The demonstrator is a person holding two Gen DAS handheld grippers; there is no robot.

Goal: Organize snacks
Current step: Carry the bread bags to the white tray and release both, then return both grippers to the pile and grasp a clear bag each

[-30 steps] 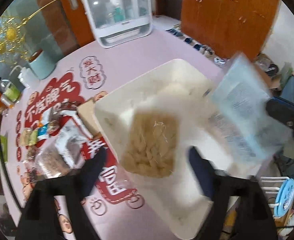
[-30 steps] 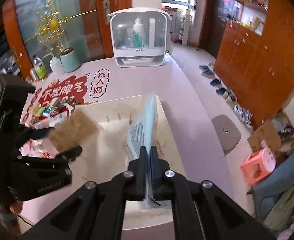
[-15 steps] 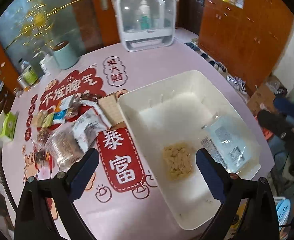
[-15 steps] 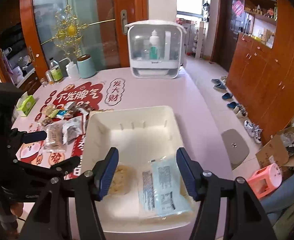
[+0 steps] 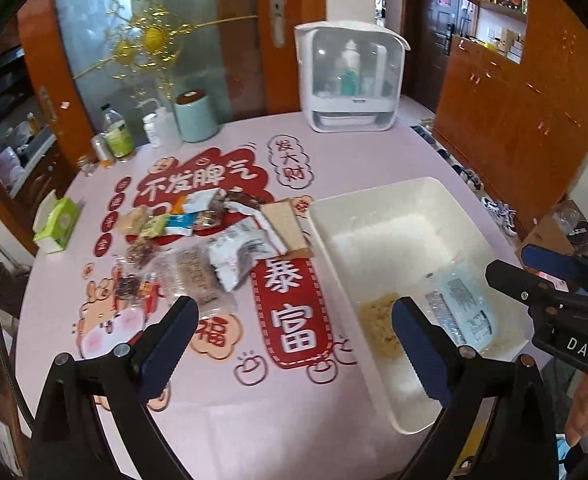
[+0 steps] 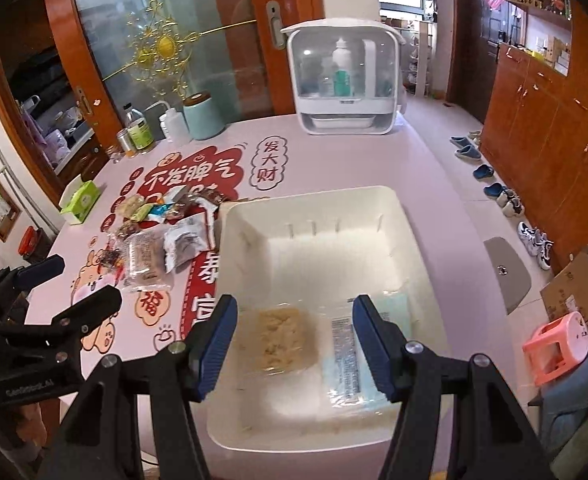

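A white plastic bin stands on the pink table. In it lie a clear pack of beige noodle snack and a pale blue packet, side by side at the near end. A pile of loose snack packets lies left of the bin. My left gripper is open and empty, above the table at the bin's left wall. My right gripper is open and empty, above the bin's near end.
A white dispenser cabinet stands at the table's far side. A teal canister, bottles and a green tissue box stand at the far left. Shoes and a pink stool are on the floor at right.
Both grippers opened and dropped their packs into the bin: the noodle snack from the left, the blue packet from the right. Both have since pulled back and up.
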